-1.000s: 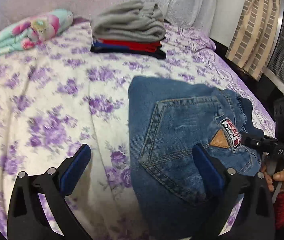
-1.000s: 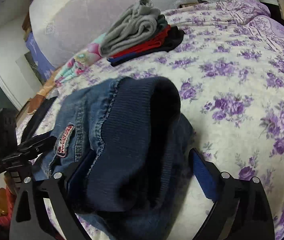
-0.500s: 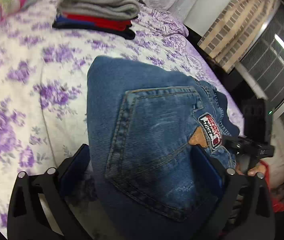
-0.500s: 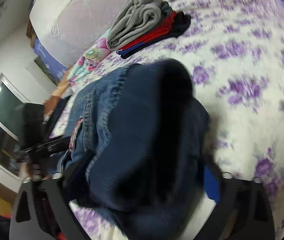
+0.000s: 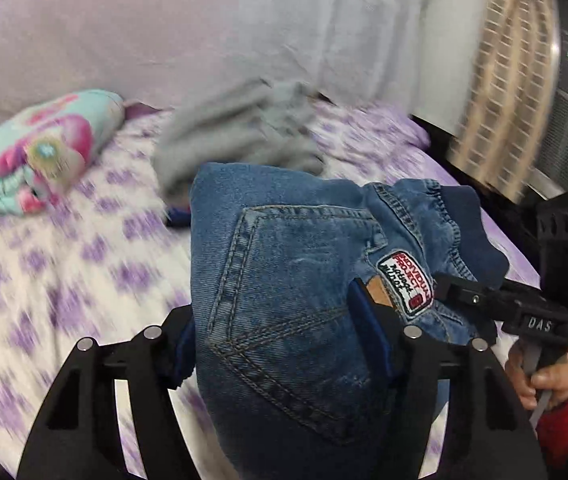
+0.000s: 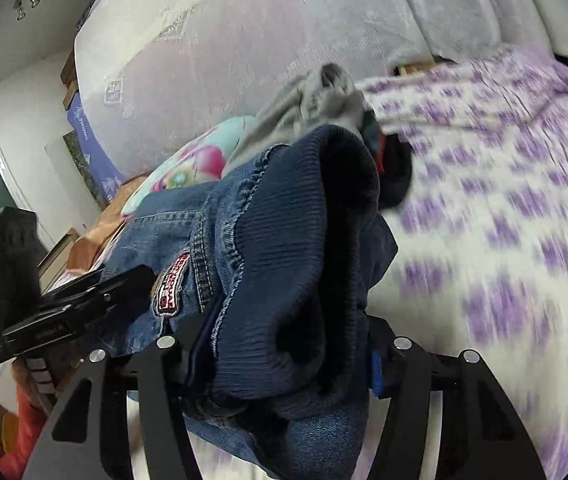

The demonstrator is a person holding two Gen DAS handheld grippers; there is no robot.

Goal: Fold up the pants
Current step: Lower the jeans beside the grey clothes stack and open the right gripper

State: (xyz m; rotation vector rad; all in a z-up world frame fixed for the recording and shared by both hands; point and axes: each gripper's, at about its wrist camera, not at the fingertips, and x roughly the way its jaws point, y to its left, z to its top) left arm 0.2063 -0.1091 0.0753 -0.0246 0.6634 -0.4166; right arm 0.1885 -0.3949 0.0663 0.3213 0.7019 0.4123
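Observation:
Folded blue jeans (image 5: pixel 284 280) with a back pocket and a red-white patch are held up above the bed. My left gripper (image 5: pixel 279 340) is shut on the jeans at the pocket side. My right gripper (image 6: pixel 284 356) is shut on the jeans (image 6: pixel 284 240) at the dark ribbed waistband. Each view shows the other gripper beside the patch: the right one (image 5: pixel 524 312), the left one (image 6: pixel 63 312). The bundle hangs between both, off the sheet.
A purple-flowered bed sheet (image 5: pixel 63 272) lies below. A stack of folded clothes with a grey piece on top (image 5: pixel 239 132) sits at the back. A teal and pink pillow (image 5: pixel 39 152) lies far left. A striped curtain (image 5: pixel 500 80) and heater are at right.
Both grippers closed on the folded jeans and lifted them off the bed, moving toward the clothes stack; the views are tilted up and blurred.

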